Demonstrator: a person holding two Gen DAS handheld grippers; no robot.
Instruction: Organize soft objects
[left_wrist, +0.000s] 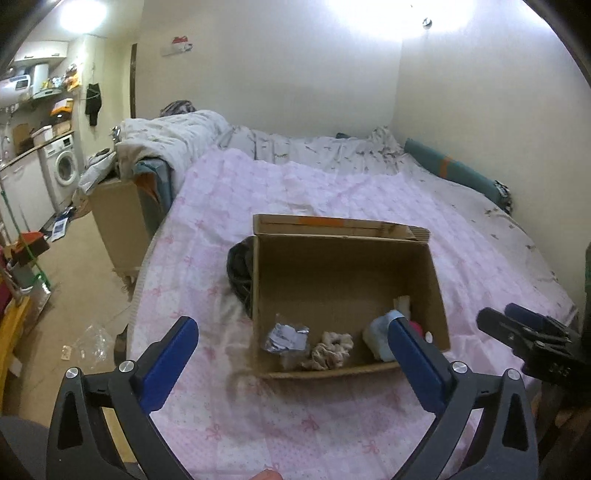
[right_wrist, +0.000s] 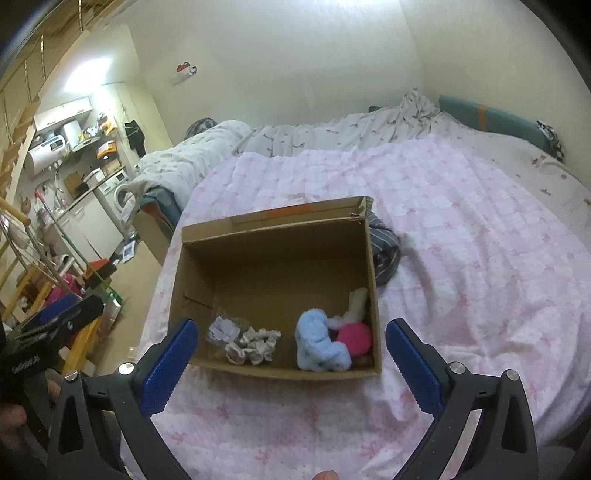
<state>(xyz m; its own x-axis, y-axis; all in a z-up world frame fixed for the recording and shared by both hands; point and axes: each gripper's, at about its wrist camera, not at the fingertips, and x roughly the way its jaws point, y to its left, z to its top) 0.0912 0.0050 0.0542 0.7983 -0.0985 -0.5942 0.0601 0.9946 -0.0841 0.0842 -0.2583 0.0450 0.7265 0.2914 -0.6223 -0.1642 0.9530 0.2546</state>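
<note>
An open cardboard box stands on the pink bedspread. Inside lie a beige scrunchie, a clear plastic packet, a light blue plush, a pink round item and a cream piece. A dark garment lies against the box's left side; a striped grey cloth lies at its right. My left gripper and my right gripper are both open and empty, hovering before the box's near edge.
The pink bedspread covers a bed with a rumpled white duvet and a teal bolster at the wall. Left of the bed are a cardboard carton, floor clutter and a washing machine.
</note>
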